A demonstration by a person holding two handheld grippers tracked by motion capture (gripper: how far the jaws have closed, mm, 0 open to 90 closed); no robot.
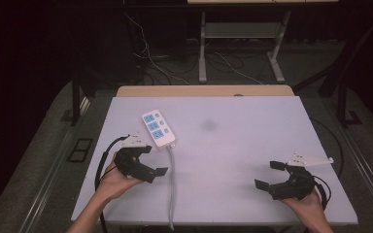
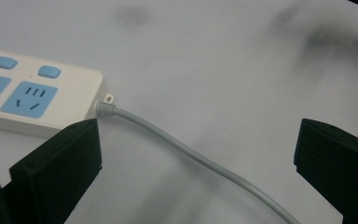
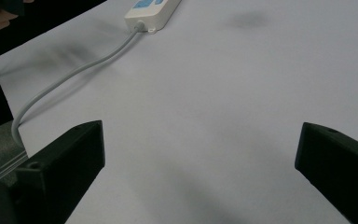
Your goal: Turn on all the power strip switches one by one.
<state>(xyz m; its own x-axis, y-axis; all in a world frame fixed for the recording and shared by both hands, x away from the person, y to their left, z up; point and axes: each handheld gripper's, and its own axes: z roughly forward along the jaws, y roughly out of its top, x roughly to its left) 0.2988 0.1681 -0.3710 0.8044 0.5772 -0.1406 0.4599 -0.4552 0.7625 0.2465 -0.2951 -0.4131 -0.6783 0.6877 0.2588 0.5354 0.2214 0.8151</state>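
A white power strip with blue sockets lies on the white table top, left of centre. Its grey cord runs toward the front edge and hangs over it. My left gripper is open, low over the table just left of the cord, below the strip. In the left gripper view the strip's end and the cord lie between the spread jaws. My right gripper is open near the front right, holding nothing. In the right gripper view the strip and cord lie far off.
A faint dark smudge marks the table's middle. Beyond the far edge stand a wooden board, a desk frame's legs and loose cables on the floor. Carpeted floor surrounds the table.
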